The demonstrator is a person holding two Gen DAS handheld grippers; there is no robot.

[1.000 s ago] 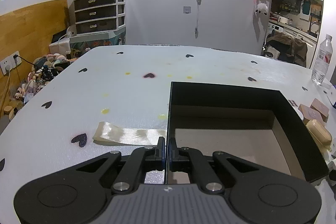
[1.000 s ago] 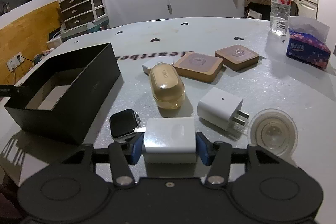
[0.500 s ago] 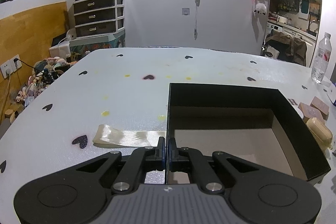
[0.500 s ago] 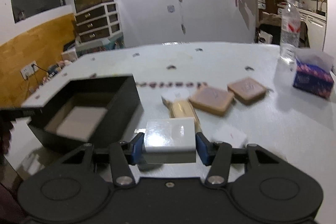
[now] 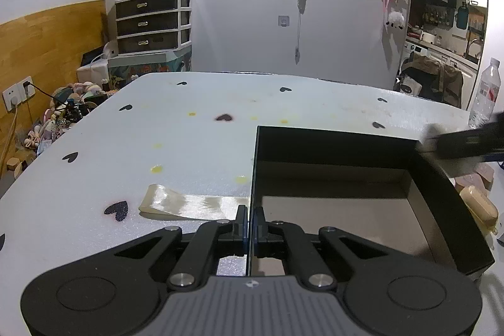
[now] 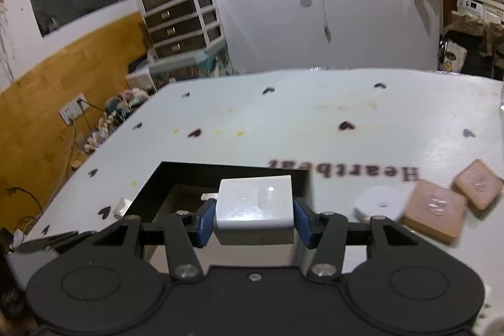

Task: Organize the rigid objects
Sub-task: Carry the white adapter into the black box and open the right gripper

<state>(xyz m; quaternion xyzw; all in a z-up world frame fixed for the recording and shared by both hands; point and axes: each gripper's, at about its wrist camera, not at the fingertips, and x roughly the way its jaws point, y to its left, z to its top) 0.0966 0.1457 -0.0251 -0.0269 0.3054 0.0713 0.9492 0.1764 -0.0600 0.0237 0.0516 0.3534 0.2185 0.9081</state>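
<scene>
My left gripper (image 5: 250,229) is shut on the thin left wall of the open black box (image 5: 330,147), which stands on the white table. The box interior looks bare in the left wrist view. My right gripper (image 6: 255,222) is shut on a white charger block (image 6: 255,203), its blue pads pressing both sides. The block hangs in the air over the near right part of the black box (image 6: 233,167). In the left wrist view the right gripper (image 5: 466,144) shows as a dark blur over the box's far right corner.
Two wooden coasters (image 6: 433,214) (image 6: 477,192) and a white round disc (image 6: 379,203) lie right of the box. A tan case (image 5: 478,207) sits against the box's right side. A water bottle (image 5: 485,93) stands far right. A shiny tape strip (image 5: 189,205) lies left of the box.
The right gripper lifted the white charger block off the table and carried it left, over the black box. It now shows in the left wrist view. The left gripper stayed still.
</scene>
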